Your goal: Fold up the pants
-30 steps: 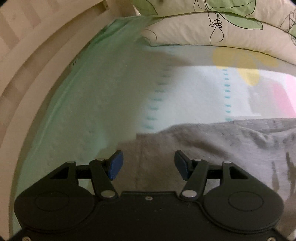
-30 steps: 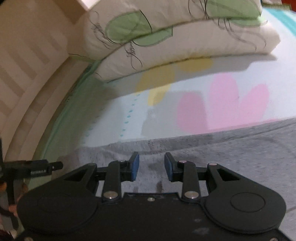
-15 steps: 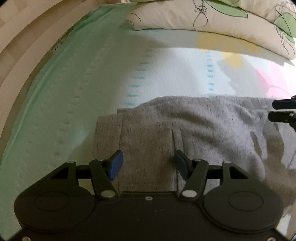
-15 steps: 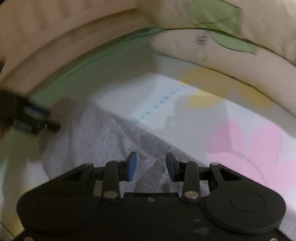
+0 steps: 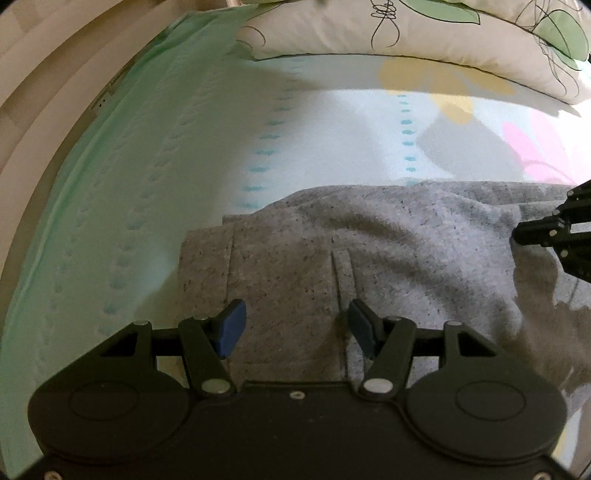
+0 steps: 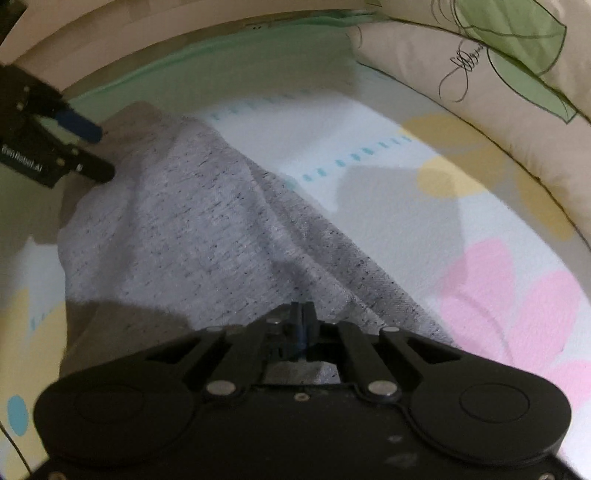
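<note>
- The grey pants [image 5: 369, 236] lie spread on the bed sheet [image 5: 147, 184], with one hemmed edge squared off at the left gripper's side and loose folds running across toward the right gripper.
- Left gripper [image 5: 295, 325]: fingers spread wide, blue pads [image 5: 231, 326] apart. The pants' hemmed edge lies below and between the pads; nothing is pinched. A vertical seam of the fabric runs just inside the right-hand pad.
- Right gripper [image 6: 302, 319]: fingers pressed together, having just closed. The pads meet at a raised ridge of the grey fabric, which rises to the tips; the cloth appears pinched there, though the contact point itself is small and dark.
- In the right wrist view the left gripper stands at the far upper-left corner of the pants, fingers apart.
- The sheet is pale with green border, blue dashes, yellow and pink flower shapes.
- A pillow [image 5: 406, 33] with leaf print lies at the head of the sheet, well apart from the pants.
</note>
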The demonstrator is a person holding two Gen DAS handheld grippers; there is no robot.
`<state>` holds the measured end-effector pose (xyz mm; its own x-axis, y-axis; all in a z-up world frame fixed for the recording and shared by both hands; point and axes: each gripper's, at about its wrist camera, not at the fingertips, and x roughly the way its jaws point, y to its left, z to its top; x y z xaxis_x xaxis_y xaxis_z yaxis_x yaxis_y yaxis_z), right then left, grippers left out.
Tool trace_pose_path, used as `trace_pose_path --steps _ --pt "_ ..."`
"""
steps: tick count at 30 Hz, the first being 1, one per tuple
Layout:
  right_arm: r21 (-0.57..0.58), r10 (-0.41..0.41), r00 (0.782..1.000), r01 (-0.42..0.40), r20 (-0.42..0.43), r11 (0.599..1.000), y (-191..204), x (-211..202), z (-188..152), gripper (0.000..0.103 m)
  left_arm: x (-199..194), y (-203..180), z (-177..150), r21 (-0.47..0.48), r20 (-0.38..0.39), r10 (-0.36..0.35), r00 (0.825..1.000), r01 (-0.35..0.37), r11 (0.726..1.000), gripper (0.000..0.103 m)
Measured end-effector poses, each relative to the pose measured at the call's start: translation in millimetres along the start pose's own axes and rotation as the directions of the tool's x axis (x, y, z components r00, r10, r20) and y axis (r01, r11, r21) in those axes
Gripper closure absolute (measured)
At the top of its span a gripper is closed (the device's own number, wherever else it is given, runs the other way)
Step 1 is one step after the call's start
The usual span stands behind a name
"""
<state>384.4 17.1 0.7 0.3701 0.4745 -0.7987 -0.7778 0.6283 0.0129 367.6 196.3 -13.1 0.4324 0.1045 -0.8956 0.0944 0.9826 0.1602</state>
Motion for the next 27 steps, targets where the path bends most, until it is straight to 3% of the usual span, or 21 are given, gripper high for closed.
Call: trace_pose_path --steps 2,4,5,7,10,15,16,17,19,21,27 --pt "-0.006 -0.007 1.000 0.007 -0.003 1.000 1 -1 -1 0.101 1 -3 2 0.009 0.004 -0.002 1.000 0.002 1.000 0.038" --pt "0.026 0.016 1.000 -0.017 0.024 1.000 -3 -7 1 0.092 0 -5 1 0.027 0.015 -0.022 1.000 0.022 0.999 0.038" --pt "0.039 0.023 0.998 -0.025 0.054 0.999 -4 -11 3 0.086 0 -6 1 0.038 0.013 -0.036 0.999 0.036 0.999 0.038" --pt "0.050 0.005 0.990 -0.012 0.138 0.999 -5 -20 5 0.040 1 -10 1 0.064 0.006 -0.069 0.998 0.069 0.996 0.038" --pt "-0.001 -0.021 0.979 0.022 0.204 1.000 2 -23 10 0.037 8 -21 -2 0.125 -0.028 -0.092 0.995 0.095 0.988 0.038" --pt "-0.072 0.039 0.995 -0.032 0.096 0.997 12 3 20 0.038 17 -28 -6 0.133 -0.034 -0.078 0.996 0.082 0.988 0.033" --pt "-0.094 0.030 0.996 -0.022 0.079 0.995 15 9 19 0.042 20 -27 -7 0.123 -0.039 -0.081 0.996 0.085 0.989 0.032" --pt "-0.109 0.023 0.997 -0.015 0.069 0.994 18 13 16 0.050 21 -26 -8 0.118 -0.041 -0.081 0.996 0.086 0.989 0.032" --pt "-0.118 0.026 0.998 -0.019 0.053 0.993 21 18 14 0.090 20 -25 -10 0.113 -0.032 -0.084 0.996 0.087 0.990 0.032" --pt "-0.097 0.039 0.997 -0.033 0.063 0.995 20 15 16 0.098 17 -25 -11 0.115 -0.020 -0.081 0.997 0.083 0.990 0.032" --pt "-0.031 -0.034 0.992 0.038 0.123 0.999 8 4 27 0.101 -1 -29 -8 0.137 0.101 -0.026 0.995 0.012 0.990 0.032"
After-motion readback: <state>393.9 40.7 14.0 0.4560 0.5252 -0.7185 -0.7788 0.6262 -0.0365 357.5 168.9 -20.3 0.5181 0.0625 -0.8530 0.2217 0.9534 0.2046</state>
